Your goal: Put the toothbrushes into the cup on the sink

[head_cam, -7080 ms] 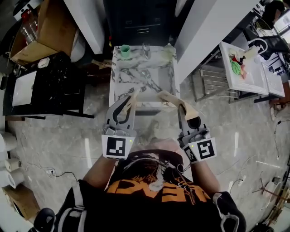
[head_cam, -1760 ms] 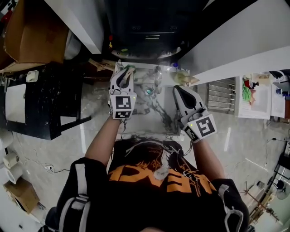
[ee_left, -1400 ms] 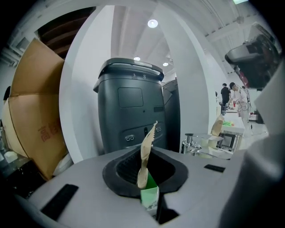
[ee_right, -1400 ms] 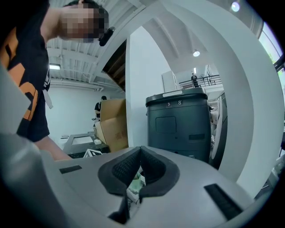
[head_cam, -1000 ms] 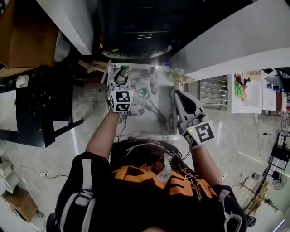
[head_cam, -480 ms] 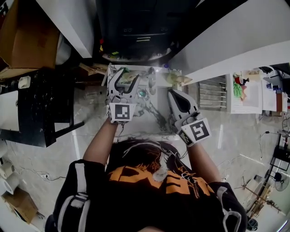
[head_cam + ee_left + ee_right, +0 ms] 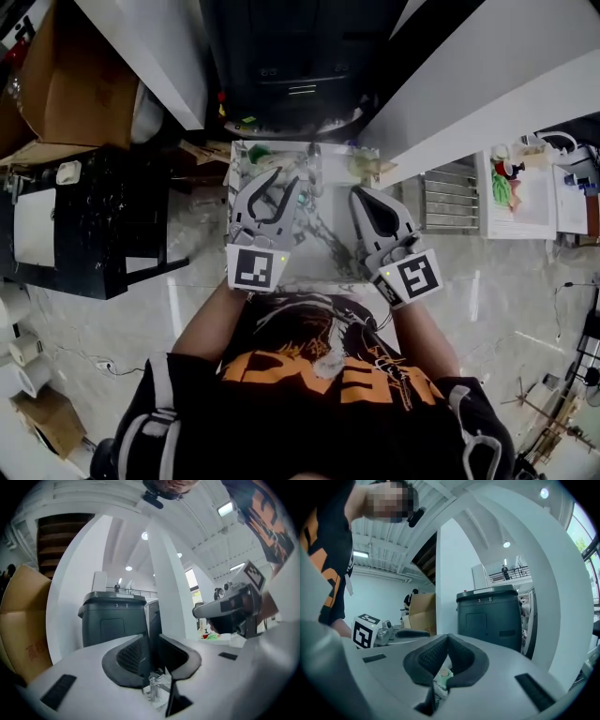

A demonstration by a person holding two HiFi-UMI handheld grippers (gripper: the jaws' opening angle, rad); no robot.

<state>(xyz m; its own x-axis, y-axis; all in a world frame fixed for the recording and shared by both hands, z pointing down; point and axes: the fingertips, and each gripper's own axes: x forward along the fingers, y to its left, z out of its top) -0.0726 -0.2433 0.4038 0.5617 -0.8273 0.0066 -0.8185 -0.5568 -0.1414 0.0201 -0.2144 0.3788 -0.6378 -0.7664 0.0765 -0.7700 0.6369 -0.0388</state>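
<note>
Green cup (image 7: 258, 153) sits at the far-left corner of the sink (image 7: 323, 242), too small to tell if brushes stand in it. My left gripper (image 7: 284, 180) has just been closing to a narrow gap with nothing between. My right gripper (image 7: 362, 195) is pressed together, empty. No brush left in hand, so I'd judge it nearly done.

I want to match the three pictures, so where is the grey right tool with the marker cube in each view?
Head view: the grey right tool is right of centre, pointing up.
Left gripper view: the tool is at the right, pointing left.
Right gripper view: the tool, jaws shut, at bottom centre.
Shared landmark: the dark grey cabinet ahead.
</note>
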